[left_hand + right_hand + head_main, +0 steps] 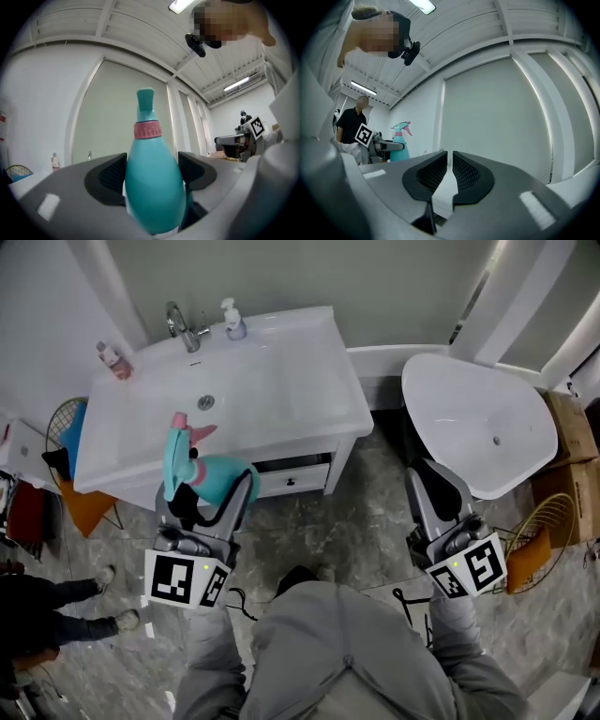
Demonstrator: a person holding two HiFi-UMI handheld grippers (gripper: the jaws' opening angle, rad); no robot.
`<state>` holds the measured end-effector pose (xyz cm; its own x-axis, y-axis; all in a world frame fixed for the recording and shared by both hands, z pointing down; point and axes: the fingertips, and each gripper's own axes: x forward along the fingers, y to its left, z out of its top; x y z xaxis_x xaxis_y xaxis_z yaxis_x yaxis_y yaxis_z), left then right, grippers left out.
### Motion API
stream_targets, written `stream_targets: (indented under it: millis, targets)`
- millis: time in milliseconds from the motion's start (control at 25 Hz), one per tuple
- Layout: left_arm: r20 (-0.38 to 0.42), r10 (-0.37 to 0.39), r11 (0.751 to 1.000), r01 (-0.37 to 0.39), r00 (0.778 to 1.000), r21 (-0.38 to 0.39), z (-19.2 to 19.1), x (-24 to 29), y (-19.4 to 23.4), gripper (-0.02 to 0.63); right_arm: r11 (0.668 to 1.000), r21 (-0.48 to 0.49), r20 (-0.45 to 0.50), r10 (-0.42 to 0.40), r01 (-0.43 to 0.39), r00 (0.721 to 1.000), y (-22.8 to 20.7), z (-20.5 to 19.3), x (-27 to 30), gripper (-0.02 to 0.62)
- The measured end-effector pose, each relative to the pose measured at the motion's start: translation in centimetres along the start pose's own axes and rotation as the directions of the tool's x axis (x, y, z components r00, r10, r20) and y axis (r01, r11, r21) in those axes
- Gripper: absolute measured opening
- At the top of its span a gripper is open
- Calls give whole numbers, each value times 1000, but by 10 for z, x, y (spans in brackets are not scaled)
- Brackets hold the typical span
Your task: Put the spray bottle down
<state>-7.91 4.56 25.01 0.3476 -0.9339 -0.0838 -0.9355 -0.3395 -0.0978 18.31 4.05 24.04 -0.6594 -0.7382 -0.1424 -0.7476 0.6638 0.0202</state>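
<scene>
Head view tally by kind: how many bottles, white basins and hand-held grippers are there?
Bottles: 3 (spray bottle, pump bottle, small pink bottle)
White basins: 2 (vanity sink, corner basin)
Hand-held grippers: 2 (left hand-held gripper, right hand-held gripper)
Total: 7

"What's the room like?"

"Like a bathroom. There's a white vanity [314, 395] against a pale wall, with a chrome faucet [184, 328] behind its basin and a drawer [292, 476] underneath."

"And the floor?"

"Grey marbled tile [366, 521]. On the right is a big rounded white tub [469, 418], with cardboard boxes [568, 432] and a gold wire basket [544, 535] beside it. A strip light [423, 5] hangs from the white panelled ceiling."
</scene>
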Motion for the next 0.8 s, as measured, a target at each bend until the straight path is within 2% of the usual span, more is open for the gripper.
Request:
stream_targets:
  millis: [320, 600, 800]
  targets:
    - [13, -77, 997, 77, 997, 17, -20, 128, 24, 391, 999, 16, -18, -33, 34, 999, -51, -20, 51, 29]
    - [19, -163, 987, 163, 986, 10, -52, 247, 63, 391, 995, 6, -33, -95, 95, 995, -97, -31, 128, 29]
    - [16, -203, 979, 204, 979, -9, -80, 312, 89, 391, 992, 7, -46, -125, 126, 991, -120, -45, 182, 29]
